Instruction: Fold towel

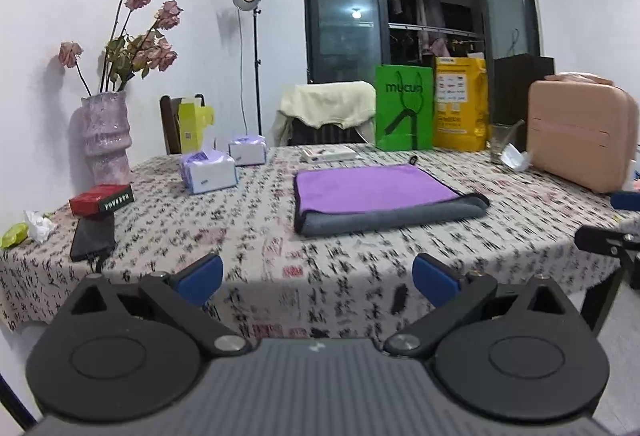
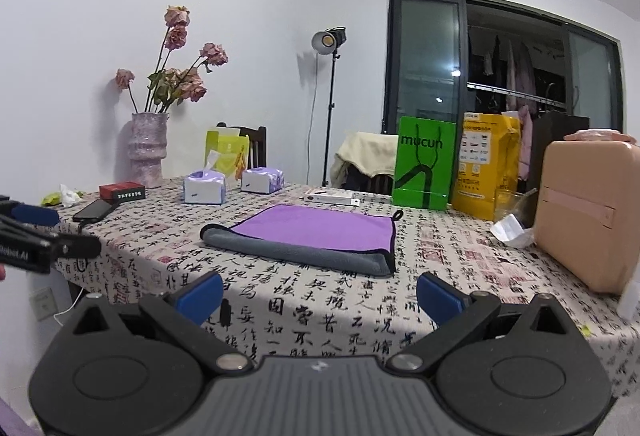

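Two grippers hang off the near edge of the table [image 1: 248, 236], and neither is touching anything yet: our left gripper [image 1: 318, 278] has its blue fingers spread wide with nothing between them, and our right gripper [image 2: 320, 294] is just as released and empty. Ahead of us, the towel [image 1: 376, 195] lies flat in the middle of the patterned tablecloth, purple face up, with a rolled grey fold along its near side, so it looks folded once already. We reckon we're held back and low like this to line up on that near fold, one gripper for each end. Tissue boxes [image 1: 208, 173] and a vase [image 1: 106, 139] sit off to the left, a green bag [image 1: 404, 107] at the far side and a pink case [image 1: 580, 131] on the right, all well apart from the cloth, leaving room to work.
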Tool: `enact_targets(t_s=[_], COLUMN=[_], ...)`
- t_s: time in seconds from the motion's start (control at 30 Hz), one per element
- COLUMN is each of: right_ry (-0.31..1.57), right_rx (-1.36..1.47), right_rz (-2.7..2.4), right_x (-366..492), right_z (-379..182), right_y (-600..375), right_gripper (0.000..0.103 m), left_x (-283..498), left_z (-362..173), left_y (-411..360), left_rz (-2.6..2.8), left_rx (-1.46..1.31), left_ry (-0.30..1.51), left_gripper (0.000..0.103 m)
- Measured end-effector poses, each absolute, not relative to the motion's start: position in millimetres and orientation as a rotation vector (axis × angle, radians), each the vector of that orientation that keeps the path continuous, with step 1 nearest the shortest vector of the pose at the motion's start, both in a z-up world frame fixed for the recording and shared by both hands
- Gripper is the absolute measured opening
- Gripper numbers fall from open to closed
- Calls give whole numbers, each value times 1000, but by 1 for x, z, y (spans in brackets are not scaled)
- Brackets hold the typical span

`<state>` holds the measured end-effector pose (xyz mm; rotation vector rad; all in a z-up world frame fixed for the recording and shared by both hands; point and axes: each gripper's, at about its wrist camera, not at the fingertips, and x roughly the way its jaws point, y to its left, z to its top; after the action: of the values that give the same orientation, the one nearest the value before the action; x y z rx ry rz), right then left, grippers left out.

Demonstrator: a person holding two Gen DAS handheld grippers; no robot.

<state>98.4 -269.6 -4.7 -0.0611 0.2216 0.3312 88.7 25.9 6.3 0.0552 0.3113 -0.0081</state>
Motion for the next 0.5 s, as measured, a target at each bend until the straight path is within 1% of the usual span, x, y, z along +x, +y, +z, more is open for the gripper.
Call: enact_targets(t_s=[0.07,0.13,0.37,0.5], right_ry=[233,246,298,320], right_rx=[-61,-59,-94,-73], right_rz=[326,325,341,346], right_x=[113,129,192,231], right_z=[-6,-6,-7,-9], right_y=[-271,-273,-274,-279], right_gripper=[103,103,103,103], left_x=[102,119,188,225], left_z=[7,8,4,-1], left_y=[28,30,31,30], left_rz=[1,8,-17,-38], left_rx=[50,46,29,43], left_ry=[308,317,383,421], left_gripper=[103,100,83,79])
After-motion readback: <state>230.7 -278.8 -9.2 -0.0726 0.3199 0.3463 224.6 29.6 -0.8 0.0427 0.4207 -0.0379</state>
